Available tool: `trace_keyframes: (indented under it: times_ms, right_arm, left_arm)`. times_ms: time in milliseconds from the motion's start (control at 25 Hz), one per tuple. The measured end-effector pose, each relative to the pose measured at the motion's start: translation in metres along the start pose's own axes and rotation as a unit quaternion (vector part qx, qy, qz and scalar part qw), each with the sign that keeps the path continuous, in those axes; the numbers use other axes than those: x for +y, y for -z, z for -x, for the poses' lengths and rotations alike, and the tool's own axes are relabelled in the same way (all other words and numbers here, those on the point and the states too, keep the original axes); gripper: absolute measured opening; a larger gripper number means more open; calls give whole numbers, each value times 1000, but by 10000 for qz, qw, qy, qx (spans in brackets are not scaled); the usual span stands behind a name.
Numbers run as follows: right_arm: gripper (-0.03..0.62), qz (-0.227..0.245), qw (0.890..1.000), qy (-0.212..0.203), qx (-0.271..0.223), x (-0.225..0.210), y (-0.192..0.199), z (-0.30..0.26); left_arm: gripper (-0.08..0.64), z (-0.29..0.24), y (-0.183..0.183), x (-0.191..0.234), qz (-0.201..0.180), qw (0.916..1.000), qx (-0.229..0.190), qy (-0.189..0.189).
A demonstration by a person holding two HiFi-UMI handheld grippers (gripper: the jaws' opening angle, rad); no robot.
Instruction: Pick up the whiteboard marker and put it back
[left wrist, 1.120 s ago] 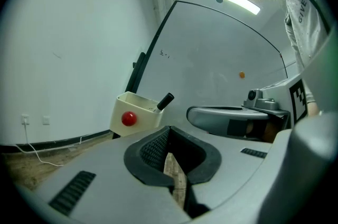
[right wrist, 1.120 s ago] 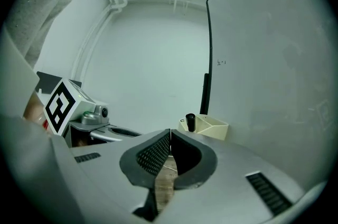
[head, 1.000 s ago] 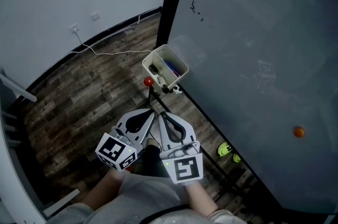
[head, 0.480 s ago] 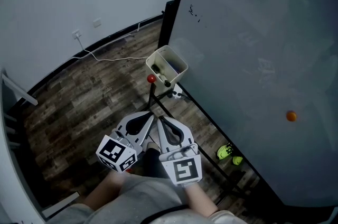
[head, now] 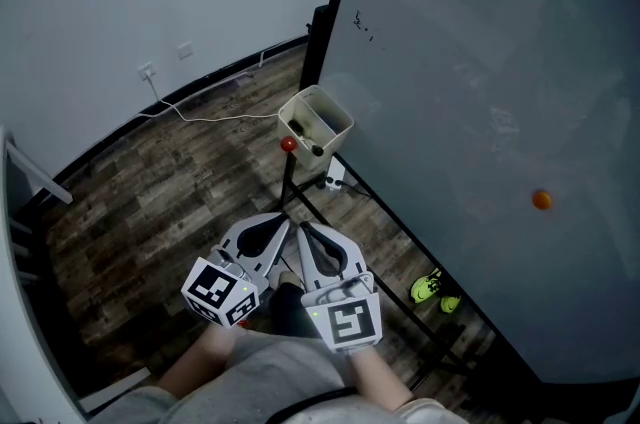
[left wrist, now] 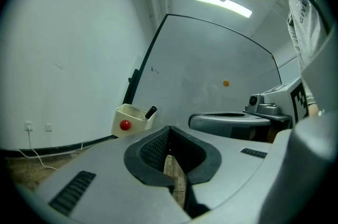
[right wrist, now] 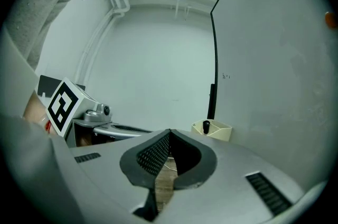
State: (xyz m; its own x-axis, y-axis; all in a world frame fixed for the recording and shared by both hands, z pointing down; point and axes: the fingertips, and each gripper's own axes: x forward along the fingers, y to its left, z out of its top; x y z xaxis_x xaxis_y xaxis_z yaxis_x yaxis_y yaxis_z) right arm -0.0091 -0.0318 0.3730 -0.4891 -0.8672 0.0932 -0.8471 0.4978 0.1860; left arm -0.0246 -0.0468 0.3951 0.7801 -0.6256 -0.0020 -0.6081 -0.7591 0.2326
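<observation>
A black whiteboard marker (left wrist: 151,111) stands in a cream holder box (head: 316,121) fixed at the whiteboard's (head: 480,82) lower left corner. It also shows as a dark stub, the marker (right wrist: 206,126), in the right gripper view. My left gripper (head: 287,219) and right gripper (head: 304,226) are held side by side low in the head view, well short of the box. In the left gripper view the left gripper (left wrist: 169,133) has its jaws closed with nothing between them. The right gripper (right wrist: 169,136) is likewise shut and empty.
A red magnet (head: 288,144) sits on the box's side, and an orange magnet (head: 541,200) on the board. The board's black stand legs (head: 300,197) run under the box. Green objects (head: 430,287) lie on the wooden floor, and a white cable (head: 215,114) trails near the wall.
The head view has drifted slightly, so the box and orange magnet sit a little higher and further left. Both grippers stay shut and almost where they were.
</observation>
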Motion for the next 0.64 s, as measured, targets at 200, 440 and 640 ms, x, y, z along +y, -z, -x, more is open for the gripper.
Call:
trace_keyframes:
  times_ms: [200,440,640]
  right_arm:
    - [18,-61,10000,24,-56,5,-4,6]
    - [18,-57,9999,-37,-112,20,-11,12]
    - [18,-81,9999,-99,-72,32,-16,16]
  left_arm:
    - [15,8,-3,-5,-29,10000,-10,4]
    - [15,23,-2,-9,-76,10000,-37,21]
    - [15,34,-4,-12,-80,9999,-31,53]
